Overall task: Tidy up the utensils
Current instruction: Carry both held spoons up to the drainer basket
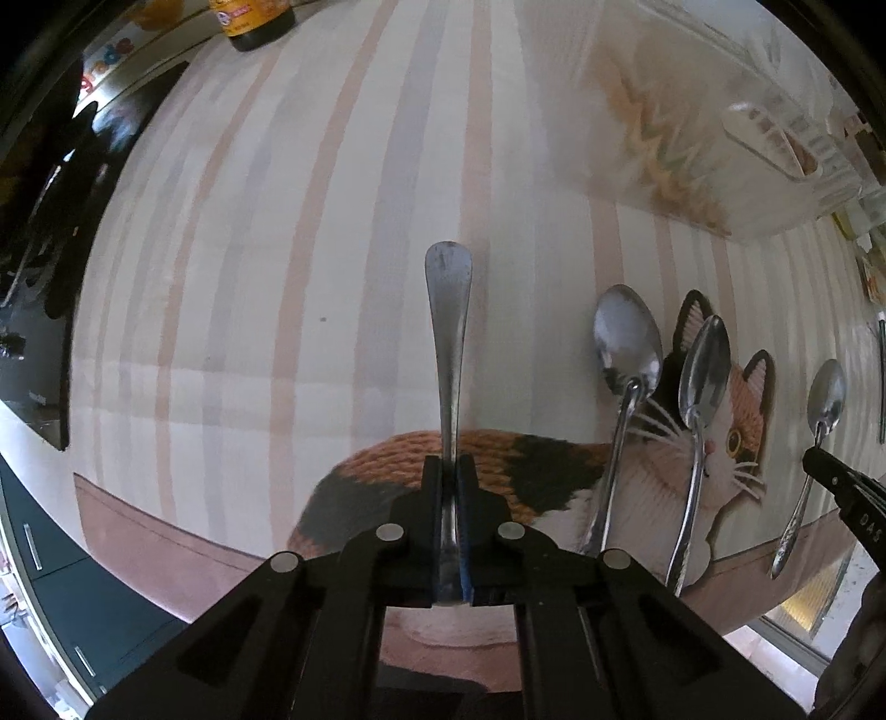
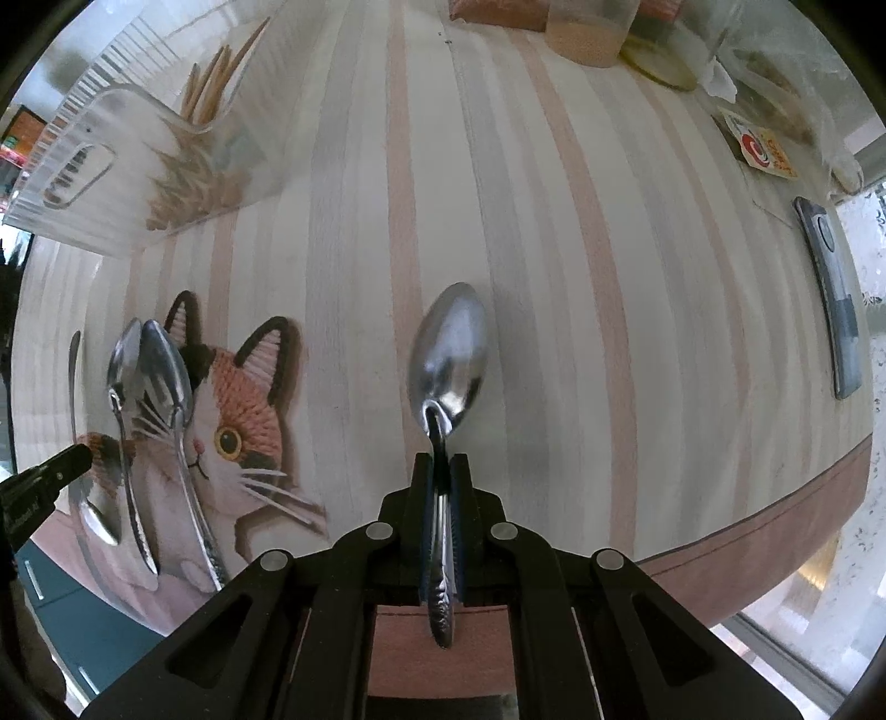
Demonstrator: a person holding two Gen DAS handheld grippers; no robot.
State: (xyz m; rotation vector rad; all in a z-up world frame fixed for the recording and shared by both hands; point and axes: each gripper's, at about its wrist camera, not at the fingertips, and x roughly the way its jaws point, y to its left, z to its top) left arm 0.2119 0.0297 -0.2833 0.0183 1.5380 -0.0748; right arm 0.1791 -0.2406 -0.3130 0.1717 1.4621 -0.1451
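My left gripper [image 1: 448,468] is shut on a steel spoon [image 1: 448,332] whose flat handle end points away from the camera. Its bowl is hidden in the left wrist view. My right gripper [image 2: 441,459] is shut on the neck of a smaller spoon [image 2: 448,354], bowl forward over the striped cloth [image 2: 554,249]. Two more spoons [image 1: 628,338] [image 1: 706,365] lie side by side on the printed cat, between the two grippers. The right wrist view shows them at the left [image 2: 124,360] [image 2: 166,365], with the left gripper [image 2: 55,471] beyond. A clear plastic organizer [image 1: 720,138] [image 2: 99,166] holding chopsticks stands behind them.
A dark bottle [image 1: 255,22] stands at the far left edge of the cloth. A phone [image 2: 836,299], a paper packet [image 2: 764,149] and several containers [image 2: 587,33] sit along the right and far sides. The table's front edge runs close under both grippers.
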